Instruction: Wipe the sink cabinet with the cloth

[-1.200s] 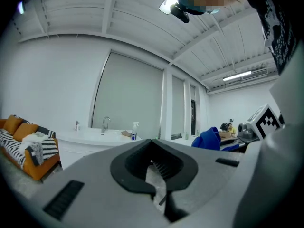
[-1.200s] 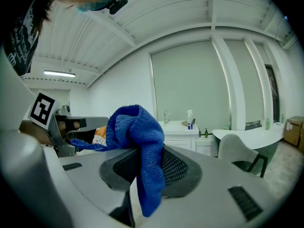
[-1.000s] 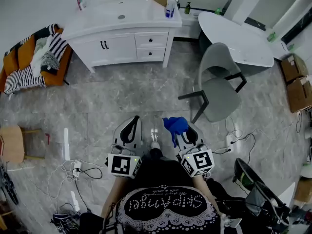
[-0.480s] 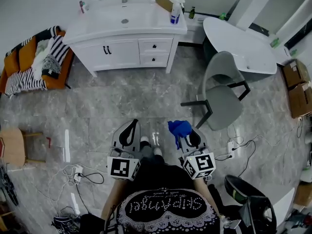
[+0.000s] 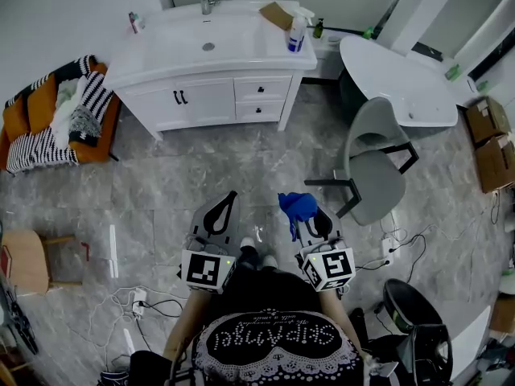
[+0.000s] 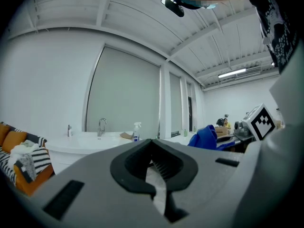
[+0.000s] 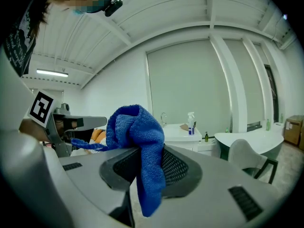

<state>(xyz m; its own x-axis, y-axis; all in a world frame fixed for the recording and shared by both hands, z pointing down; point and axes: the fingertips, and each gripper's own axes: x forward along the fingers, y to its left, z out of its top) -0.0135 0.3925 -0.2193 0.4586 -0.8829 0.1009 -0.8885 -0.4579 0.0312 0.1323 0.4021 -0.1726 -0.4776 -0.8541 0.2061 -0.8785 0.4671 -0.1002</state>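
Right gripper view: crumpled blue cloth (image 7: 138, 132)

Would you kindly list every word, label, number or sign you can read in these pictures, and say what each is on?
None reads with certainty.
Person's shirt: sparkly lettering, upside down in the head view, too stylised to read.
Left gripper and right gripper cubes: black-and-white square codes, no letters.
Spray bottle: label too small.
Cardboard boxes: no legible print.
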